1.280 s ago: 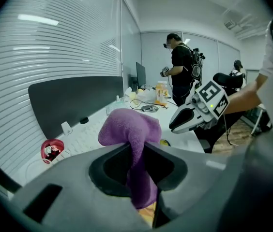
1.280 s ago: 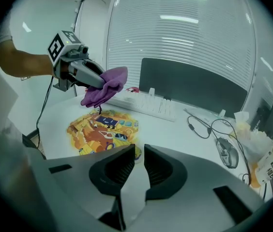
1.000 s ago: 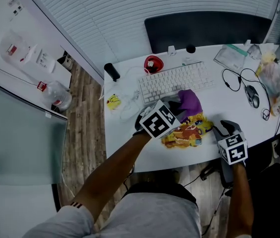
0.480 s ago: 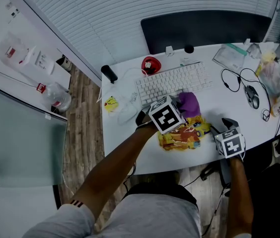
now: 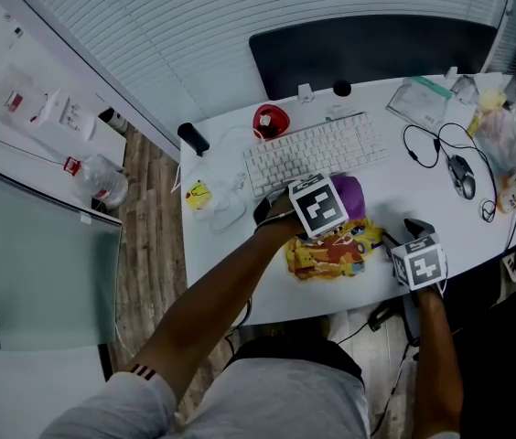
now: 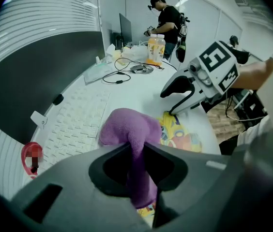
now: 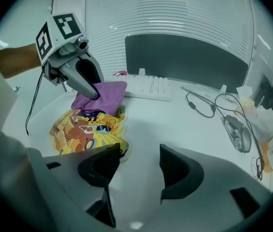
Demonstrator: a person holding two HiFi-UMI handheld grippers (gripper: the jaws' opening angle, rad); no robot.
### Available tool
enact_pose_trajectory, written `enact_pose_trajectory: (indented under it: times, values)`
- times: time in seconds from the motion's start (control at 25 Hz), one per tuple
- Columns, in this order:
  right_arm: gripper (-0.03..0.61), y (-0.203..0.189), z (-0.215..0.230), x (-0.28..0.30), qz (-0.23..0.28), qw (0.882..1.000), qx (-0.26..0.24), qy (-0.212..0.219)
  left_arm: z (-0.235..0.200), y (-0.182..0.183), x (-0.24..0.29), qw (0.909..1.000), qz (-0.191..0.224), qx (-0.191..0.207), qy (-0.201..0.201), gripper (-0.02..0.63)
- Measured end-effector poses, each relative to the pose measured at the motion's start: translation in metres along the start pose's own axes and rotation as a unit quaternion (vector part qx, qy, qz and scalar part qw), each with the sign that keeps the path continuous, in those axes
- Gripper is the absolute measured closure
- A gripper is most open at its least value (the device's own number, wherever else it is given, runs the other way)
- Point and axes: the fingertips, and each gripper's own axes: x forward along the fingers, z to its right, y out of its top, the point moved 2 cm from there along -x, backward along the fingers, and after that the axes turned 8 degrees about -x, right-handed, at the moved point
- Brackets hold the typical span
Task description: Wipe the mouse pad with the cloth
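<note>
The mouse pad is a yellow cartoon-print mat lying flat near the desk's front edge, below the keyboard. My left gripper points steeply down at the pad's far edge, shut on a purple cloth. The cloth bunches out past the jaws and rests on the pad's far edge. My right gripper hovers low at the pad's right end. Its jaws have just been opening and stand wide apart, with only bare desk between them.
A white keyboard lies just beyond the pad. A mouse with a black cable, plastic bags and a red object sit further back. A dark panel stands behind the desk. A person stands far off.
My left gripper has carried the purple cloth rightward and lower, down to the pad's far edge. The right gripper has stayed by the pad's right end.
</note>
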Motion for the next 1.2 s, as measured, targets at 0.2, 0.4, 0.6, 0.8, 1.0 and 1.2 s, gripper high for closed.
enact_pose_trajectory:
  times: [0.2,0.4,0.6,0.8,1.0,1.2]
  values:
    - [0.357,-0.003,0.002,0.001,0.0,1.0,0.016,0.0,0.002,0.004,0.011,0.9995,-0.029,0.009,-0.011,0.532]
    - [0.357,-0.005,0.002,0.001,0.005,1.0,0.027,-0.001,-0.001,0.004,0.02,0.9985,-0.05,0.01,-0.02,0.532]
    - [0.357,-0.004,0.002,-0.001,0.013,0.999,0.029,-0.004,-0.005,0.006,0.02,0.9978,-0.059,0.004,-0.03,0.532]
    - [0.357,-0.003,0.001,0.0,0.015,0.999,0.028,-0.003,-0.009,-0.009,0.018,0.9967,-0.074,-0.006,-0.034,0.532]
    - [0.356,-0.003,0.001,-0.001,0.017,0.999,0.03,-0.004,-0.019,-0.036,0.004,0.9961,-0.081,-0.024,-0.026,0.532]
    - [0.353,-0.003,0.002,-0.001,0.015,1.0,0.026,-0.002,-0.027,-0.068,-0.012,0.9949,-0.088,-0.045,-0.019,0.532]
